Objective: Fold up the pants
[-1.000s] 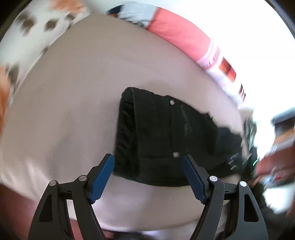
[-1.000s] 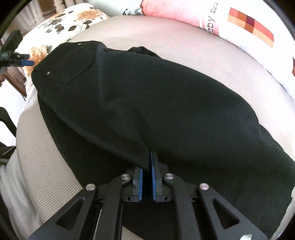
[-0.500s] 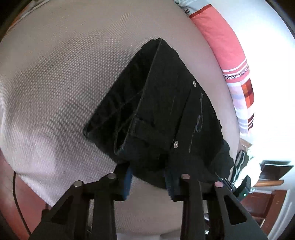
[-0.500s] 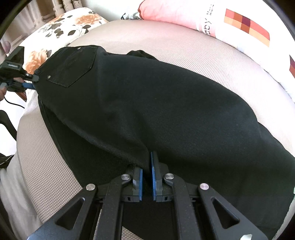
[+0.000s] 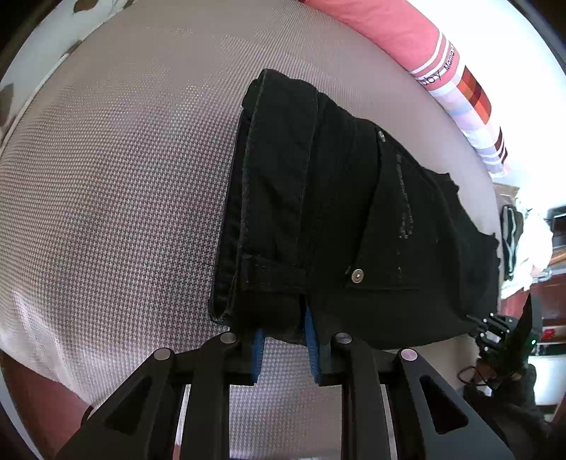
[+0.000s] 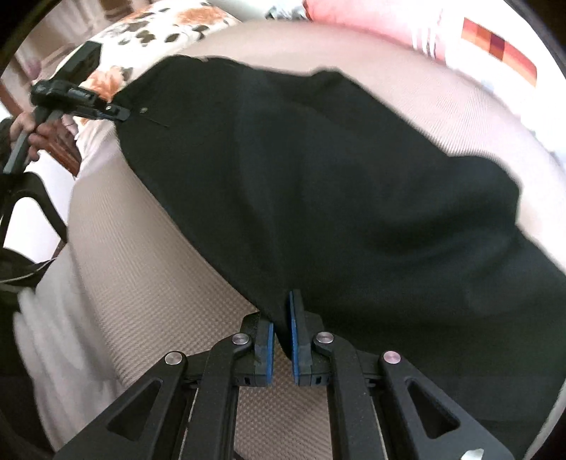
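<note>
Gripping black pants [image 5: 353,219] at two places, both claws were closed on fabric over a beige textured bed [image 5: 116,198].

From the left wrist camera, the left claw [image 5: 283,339] sat at the bottom centre of the frame, its blue pads narrowed onto the waistband corner, where a belt loop and a silver rivet showed. The waistband ran up the middle of the frame, and the rest of the garment trailed off to the right. A pink pillow [image 5: 399,32] lay along the upper right.

From the right wrist camera, the right claw [image 6: 283,339] sat at the bottom centre, pinched nearly together on a fabric edge partway along the pants [image 6: 336,198], which filled the middle and right of the frame. The left claw [image 6: 116,111] appeared at the upper left, at the waist end. A floral pillow [image 6: 148,32] lay beyond it at the top left.

Judging by the doubled layers at the waistband, the pants looked already folded lengthwise, one leg over the other. They were stretched long between the two claws, with the near edge seemingly raised off the bed. The crosswise folds appeared not yet done, so the task seemed roughly in its middle stage.
</note>
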A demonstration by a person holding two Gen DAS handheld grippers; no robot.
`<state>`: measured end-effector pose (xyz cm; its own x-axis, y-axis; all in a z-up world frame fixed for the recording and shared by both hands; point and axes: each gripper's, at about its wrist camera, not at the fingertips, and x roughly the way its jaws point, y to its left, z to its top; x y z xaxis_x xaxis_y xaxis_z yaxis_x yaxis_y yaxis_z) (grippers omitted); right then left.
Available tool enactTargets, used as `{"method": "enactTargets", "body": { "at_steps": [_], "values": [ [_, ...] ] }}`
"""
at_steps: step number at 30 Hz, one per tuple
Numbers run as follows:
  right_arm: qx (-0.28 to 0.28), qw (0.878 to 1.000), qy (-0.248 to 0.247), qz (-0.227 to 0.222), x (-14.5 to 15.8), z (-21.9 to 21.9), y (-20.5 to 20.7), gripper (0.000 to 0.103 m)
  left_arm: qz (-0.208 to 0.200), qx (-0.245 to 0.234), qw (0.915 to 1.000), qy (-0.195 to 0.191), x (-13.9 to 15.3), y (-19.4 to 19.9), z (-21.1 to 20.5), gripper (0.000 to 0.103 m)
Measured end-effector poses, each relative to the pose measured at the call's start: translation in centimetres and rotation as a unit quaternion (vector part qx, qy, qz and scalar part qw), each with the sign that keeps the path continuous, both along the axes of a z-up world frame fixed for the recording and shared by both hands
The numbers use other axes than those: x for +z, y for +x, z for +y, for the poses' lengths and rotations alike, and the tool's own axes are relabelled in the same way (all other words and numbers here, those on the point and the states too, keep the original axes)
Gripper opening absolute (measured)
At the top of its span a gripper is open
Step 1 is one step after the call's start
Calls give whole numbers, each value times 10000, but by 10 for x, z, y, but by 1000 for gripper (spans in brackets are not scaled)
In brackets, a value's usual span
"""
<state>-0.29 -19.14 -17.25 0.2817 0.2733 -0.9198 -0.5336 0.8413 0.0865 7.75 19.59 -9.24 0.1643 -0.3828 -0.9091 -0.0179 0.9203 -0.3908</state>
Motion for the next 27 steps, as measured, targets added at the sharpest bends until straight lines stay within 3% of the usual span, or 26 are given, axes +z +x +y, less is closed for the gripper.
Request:
{"method": "enactTargets", "body": {
  "at_steps": [2,6,9,11,13,15,17,20,21,24,27],
  "values": [
    [-130,9998,160,27,1,-4,5,7,-109,-131,9996,219,5,-2,-7,26],
    [-132,9999,103,10,3,-4,6,9,-104,-68,9978,650,22,-9,-13,52],
    [-222,9996,172,-29,7,-7,6,12,-508,-232,9929,1050,47,-21,-19,52],
    [-284,9993,244,-71,9,-10,4,13,-1067,-285,9811,1591,72,-31,-29,52],
    [-354,9988,309,-102,11,-13,4,14,-1987,-659,9607,1823,101,-48,-58,52],
    [-451,9979,462,-63,12,-16,9,16,-2320,-1160,9511,1676,109,-57,-88,52],
    [-593,9963,621,14,13,-21,14,16,-2444,-1862,9433,1256,102,-64,-134,52],
    [-770,9938,805,75,18,-30,20,16,-2264,-2619,9347,809,79,-65,-190,52],
    [-813,9931,840,82,20,-31,22,16,-2166,-2959,9282,635,67,-66,-215,52],
    [-848,9928,845,39,24,-30,22,16,-2156,-3556,9082,467,48,-67,-265,52],
    [-876,9920,908,60,27,-30,24,16,-2076,-3853,8986,313,33,-65,-292,52]
  ]
}}
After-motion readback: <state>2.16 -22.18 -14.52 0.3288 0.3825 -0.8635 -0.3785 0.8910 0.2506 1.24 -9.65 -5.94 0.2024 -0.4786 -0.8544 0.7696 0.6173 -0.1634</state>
